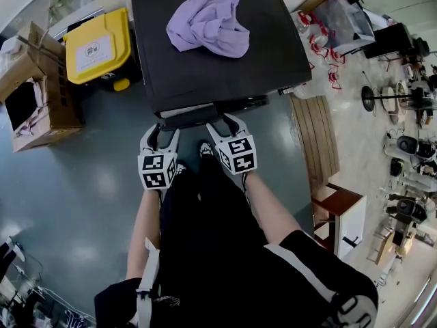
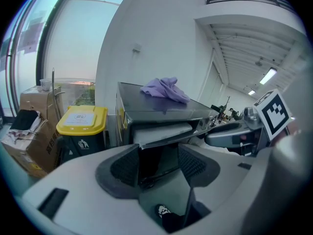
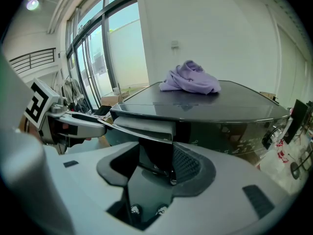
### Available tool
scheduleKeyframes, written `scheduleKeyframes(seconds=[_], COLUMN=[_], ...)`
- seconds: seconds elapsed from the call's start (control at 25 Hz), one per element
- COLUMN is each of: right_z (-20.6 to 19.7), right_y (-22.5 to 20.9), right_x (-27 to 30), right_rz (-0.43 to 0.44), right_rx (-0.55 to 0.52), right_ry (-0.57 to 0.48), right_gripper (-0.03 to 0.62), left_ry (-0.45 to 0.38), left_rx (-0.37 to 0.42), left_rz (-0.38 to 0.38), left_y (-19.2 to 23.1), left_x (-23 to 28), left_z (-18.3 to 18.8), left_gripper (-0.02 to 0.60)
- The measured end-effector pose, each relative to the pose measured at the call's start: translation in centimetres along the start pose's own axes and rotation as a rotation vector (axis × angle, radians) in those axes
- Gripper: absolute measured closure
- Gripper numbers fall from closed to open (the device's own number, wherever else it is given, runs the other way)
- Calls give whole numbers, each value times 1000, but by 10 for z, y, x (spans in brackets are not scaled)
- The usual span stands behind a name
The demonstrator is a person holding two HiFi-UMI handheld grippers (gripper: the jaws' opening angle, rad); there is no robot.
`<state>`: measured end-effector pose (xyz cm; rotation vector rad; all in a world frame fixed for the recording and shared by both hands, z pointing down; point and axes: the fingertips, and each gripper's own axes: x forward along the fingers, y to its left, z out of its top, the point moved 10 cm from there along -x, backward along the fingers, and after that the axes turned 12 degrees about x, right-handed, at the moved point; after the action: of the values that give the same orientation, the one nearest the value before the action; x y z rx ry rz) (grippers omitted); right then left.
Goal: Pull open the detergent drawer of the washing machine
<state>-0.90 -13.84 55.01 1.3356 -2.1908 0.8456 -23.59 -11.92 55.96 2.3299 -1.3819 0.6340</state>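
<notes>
The washing machine is dark, with a lilac cloth heaped on its lid. At its front left the detergent drawer stands pulled out, pale inside with a dark front. My left gripper is at the drawer's left end and my right gripper at its right end. Both sets of jaws stand wide apart with the drawer's dark front showing between them. I cannot tell whether any pad touches it.
A yellow-lidded bin and cardboard boxes stand left of the machine. A wooden stool and cluttered gear lie to the right. The person's legs and shoes are right below the grippers.
</notes>
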Motion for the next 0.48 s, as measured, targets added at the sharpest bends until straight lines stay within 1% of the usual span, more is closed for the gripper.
scheduleKeyframes(seconds=[0.48], right_z=[-11], right_y=[3], right_x=[-8], right_rz=[-23], right_rx=[17], right_ry=[-16], right_gripper=[382], left_ry=[-2], left_rx=[5], left_rz=[-11], left_y=[-6], left_x=[-7], left_z=[-7], left_gripper=[341])
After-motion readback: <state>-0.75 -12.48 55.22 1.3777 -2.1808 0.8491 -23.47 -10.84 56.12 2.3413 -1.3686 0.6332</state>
